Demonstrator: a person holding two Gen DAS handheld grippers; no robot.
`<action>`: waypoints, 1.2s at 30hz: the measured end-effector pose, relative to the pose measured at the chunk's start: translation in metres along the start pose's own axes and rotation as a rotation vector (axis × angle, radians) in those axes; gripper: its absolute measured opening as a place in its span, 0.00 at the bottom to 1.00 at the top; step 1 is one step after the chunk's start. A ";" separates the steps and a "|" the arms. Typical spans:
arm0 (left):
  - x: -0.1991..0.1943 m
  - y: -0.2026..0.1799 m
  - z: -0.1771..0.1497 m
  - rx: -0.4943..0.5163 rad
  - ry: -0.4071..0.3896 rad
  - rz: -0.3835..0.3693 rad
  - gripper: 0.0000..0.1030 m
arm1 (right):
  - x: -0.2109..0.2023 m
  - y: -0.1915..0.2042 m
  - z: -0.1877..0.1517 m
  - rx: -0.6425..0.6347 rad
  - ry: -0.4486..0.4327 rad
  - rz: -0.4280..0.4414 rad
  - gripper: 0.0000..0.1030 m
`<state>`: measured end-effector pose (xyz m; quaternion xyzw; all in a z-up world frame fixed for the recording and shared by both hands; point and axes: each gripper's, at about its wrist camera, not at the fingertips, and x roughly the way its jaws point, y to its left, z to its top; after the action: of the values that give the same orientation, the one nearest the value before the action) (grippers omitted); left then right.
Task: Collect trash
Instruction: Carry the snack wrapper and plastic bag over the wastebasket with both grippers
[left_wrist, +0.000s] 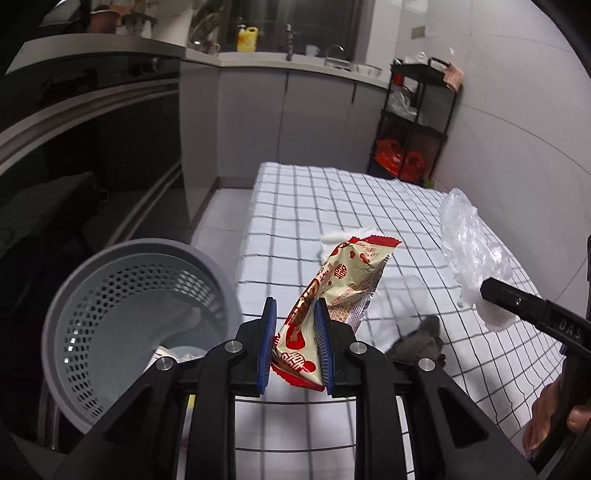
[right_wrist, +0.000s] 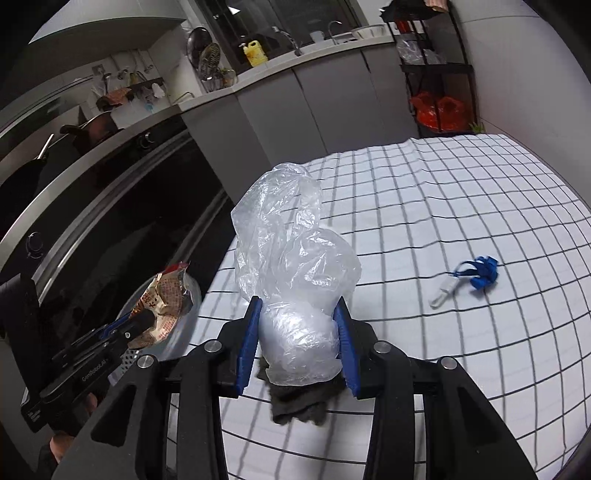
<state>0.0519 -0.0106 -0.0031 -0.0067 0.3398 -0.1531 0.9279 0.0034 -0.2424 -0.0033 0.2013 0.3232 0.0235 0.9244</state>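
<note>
My left gripper is shut on a red-and-cream snack wrapper, held above the table's left edge, just right of the grey perforated trash bin. The wrapper and the left gripper also show in the right wrist view. My right gripper is shut on a crumpled clear plastic bag, held above the checked tablecloth. That bag shows in the left wrist view at the right. A dark grey rag lies on the cloth under the right gripper.
A small white item with a blue ribbon lies on the cloth to the right. The bin holds some white scraps. A black shelf rack with red bags stands behind the table. Dark oven fronts line the left side.
</note>
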 end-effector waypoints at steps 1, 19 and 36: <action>-0.004 0.005 0.002 -0.003 -0.012 0.012 0.21 | 0.001 0.006 0.001 -0.008 -0.002 0.012 0.37; -0.036 0.108 0.005 -0.096 -0.017 0.242 0.21 | 0.070 0.133 -0.009 -0.153 0.106 0.200 0.37; -0.018 0.154 -0.010 -0.189 0.085 0.304 0.21 | 0.129 0.178 -0.032 -0.214 0.234 0.194 0.38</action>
<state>0.0757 0.1421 -0.0179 -0.0360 0.3889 0.0214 0.9203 0.1016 -0.0459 -0.0328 0.1278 0.4033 0.1701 0.8900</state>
